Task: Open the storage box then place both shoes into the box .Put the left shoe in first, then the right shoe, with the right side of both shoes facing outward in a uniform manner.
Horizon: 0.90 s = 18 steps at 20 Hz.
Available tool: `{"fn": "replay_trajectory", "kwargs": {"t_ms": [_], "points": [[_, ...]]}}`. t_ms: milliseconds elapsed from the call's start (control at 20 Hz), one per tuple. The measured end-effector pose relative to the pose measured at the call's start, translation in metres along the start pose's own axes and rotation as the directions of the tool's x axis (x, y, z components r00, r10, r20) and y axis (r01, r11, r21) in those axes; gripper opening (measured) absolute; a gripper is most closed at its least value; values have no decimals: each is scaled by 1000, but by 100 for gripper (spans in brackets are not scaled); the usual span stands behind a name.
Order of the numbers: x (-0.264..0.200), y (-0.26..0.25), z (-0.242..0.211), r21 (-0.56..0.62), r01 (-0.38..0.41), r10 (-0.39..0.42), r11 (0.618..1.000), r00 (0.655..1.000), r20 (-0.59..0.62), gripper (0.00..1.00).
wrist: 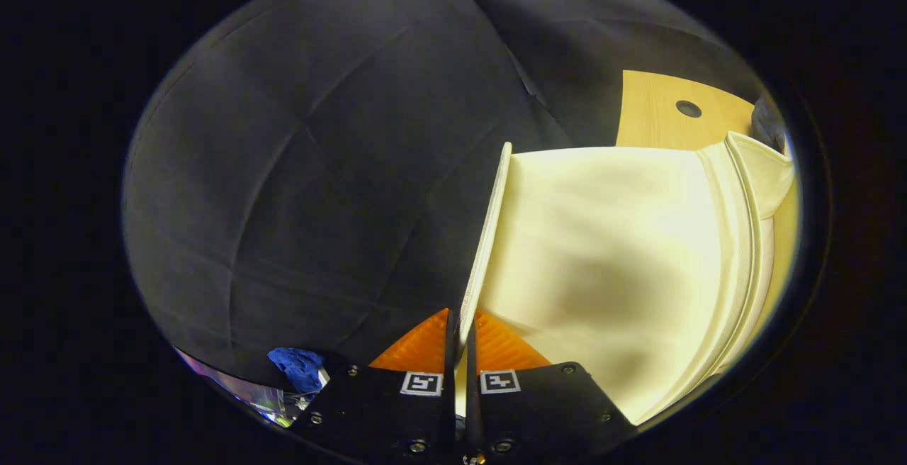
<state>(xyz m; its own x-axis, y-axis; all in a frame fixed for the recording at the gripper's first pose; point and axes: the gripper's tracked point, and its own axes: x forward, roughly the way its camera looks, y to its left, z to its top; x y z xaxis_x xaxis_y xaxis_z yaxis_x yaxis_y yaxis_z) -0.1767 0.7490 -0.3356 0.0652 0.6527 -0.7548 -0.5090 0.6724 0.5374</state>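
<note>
My gripper (460, 337) is shut on the thin edge of the storage box's cream lid (489, 238), which runs up from between the two orange fingers (421, 348). The lid's broad cream face (609, 252) spreads to the right of the fingers, with a ribbed rim (744, 238) along its far side. No shoe is visible.
A wooden tabletop (666, 114) with a dark round hole (688, 108) lies beyond the lid. Black cloth wall (319, 167) fills the space to the left. A blue scrap (297, 367) sits low, left of the fingers.
</note>
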Motion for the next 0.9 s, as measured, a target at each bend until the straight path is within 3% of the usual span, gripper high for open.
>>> {"fn": "replay_trajectory", "kwargs": {"t_ms": [50, 150, 250, 450, 750, 850, 900], "points": [[2, -1, 0, 2, -6, 6, 1000, 1000, -5, 9], [-7, 8, 4, -15, -31, 31, 999, 1000, 2, 29], [-22, 10, 14, -48, -33, 35, 998, 999, 27, 56], [-75, 8, 40, -101, -41, 49, 994, 995, 82, 72], [-164, -34, 71, -143, -22, 48, 989, 983, 179, 74], [-189, -53, 77, -150, 1, 31, 989, 978, 208, 99], [-205, -63, 79, -146, 13, 20, 989, 974, 224, 97]]}}
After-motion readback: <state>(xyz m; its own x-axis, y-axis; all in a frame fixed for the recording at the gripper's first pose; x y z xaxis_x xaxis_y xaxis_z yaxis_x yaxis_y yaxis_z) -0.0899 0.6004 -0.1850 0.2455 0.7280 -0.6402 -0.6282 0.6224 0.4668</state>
